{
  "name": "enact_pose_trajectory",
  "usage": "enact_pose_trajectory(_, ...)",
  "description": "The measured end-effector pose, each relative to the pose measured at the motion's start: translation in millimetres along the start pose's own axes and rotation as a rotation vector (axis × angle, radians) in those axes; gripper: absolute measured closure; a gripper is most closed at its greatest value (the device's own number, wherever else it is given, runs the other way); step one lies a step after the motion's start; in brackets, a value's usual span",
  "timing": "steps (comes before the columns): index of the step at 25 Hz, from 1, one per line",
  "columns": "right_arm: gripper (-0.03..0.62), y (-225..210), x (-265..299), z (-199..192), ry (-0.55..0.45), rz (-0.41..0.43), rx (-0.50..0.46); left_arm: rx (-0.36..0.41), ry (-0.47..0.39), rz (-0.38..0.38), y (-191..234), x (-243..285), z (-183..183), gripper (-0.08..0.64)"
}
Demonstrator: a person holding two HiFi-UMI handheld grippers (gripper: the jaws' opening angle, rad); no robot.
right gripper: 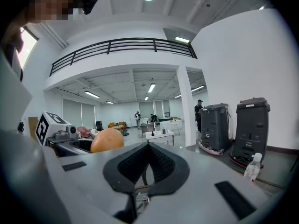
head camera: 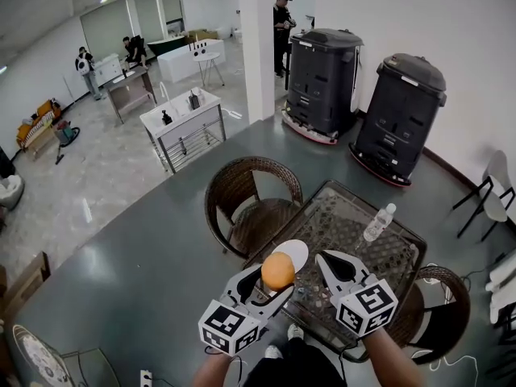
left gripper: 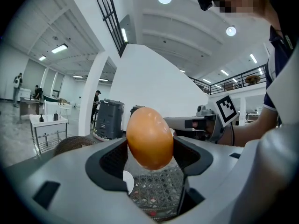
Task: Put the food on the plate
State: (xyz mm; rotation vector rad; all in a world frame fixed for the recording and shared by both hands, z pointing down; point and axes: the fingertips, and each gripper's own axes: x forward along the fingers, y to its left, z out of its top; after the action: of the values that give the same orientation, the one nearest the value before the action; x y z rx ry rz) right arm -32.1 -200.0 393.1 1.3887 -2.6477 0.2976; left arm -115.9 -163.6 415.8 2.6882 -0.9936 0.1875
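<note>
My left gripper (head camera: 278, 276) is shut on an orange, egg-shaped piece of food (head camera: 278, 272), held in the air above the table. In the left gripper view the food (left gripper: 150, 138) is pinched between the two black pads. A white plate (head camera: 295, 251) lies on the wicker-patterned table (head camera: 367, 252) just beyond the food; a sliver of the plate (left gripper: 127, 182) shows below the jaws. My right gripper (head camera: 322, 258) hovers beside the left one, shut with nothing in it (right gripper: 146, 148). From the right gripper view the food (right gripper: 107, 139) appears at the left.
A clear water bottle (head camera: 379, 222) stands on the table's far right part. A brown wicker chair (head camera: 251, 201) is at the table's far left, another chair (head camera: 442, 317) at its right. Two black machines (head camera: 322, 79) stand by the wall. People are far off.
</note>
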Motion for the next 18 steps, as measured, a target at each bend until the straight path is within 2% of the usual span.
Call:
enact_pose_trajectory(10, 0.589, -15.4, 30.1, 21.6, -0.052, 0.066, 0.013, 0.034, 0.038, 0.058, 19.8, 19.0, 13.5, 0.258)
enact_pose_trajectory(18, 0.589, -29.0, 51.5, 16.4, -0.055, 0.111, 0.041, 0.042, 0.085, 0.101, 37.4, 37.6, 7.4, 0.258)
